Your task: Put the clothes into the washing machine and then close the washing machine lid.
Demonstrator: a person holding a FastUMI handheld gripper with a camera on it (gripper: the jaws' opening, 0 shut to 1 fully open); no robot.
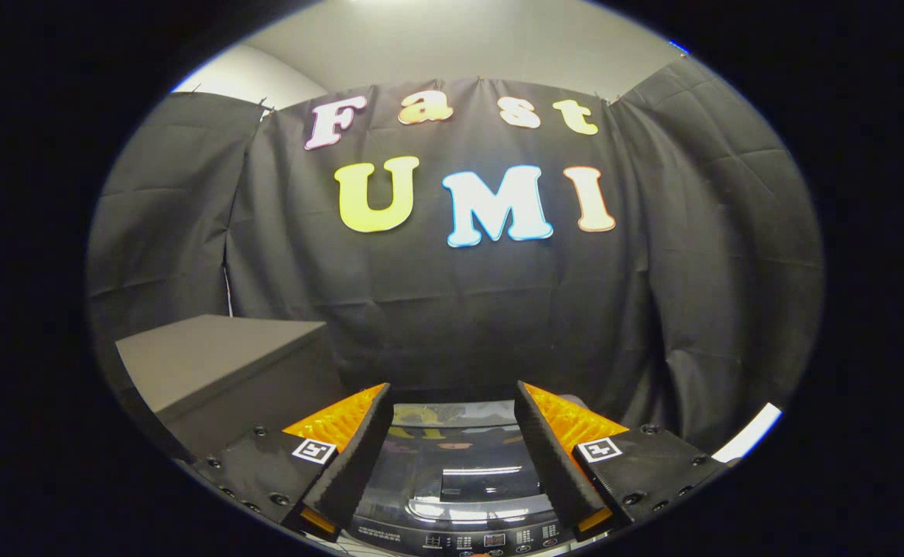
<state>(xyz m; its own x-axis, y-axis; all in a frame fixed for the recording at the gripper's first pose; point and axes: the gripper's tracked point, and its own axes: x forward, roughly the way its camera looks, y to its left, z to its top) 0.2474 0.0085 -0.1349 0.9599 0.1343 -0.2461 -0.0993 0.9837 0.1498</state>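
My gripper [452,394] is open, its two fingers spread wide with nothing between them. Below and between the fingers lies the top of the washing machine [463,483]. Its dark glossy lid [460,452] lies flat and shut, mirroring the wall behind. A control panel [491,539] with small buttons and a display runs along the machine's near edge. I hover above the machine, looking level across its top toward the back wall. No clothes are in view.
A grey table or cabinet [212,360] stands to the left of the machine, its flat top level with my fingers. Black cloth walls close the booth behind and on both sides.
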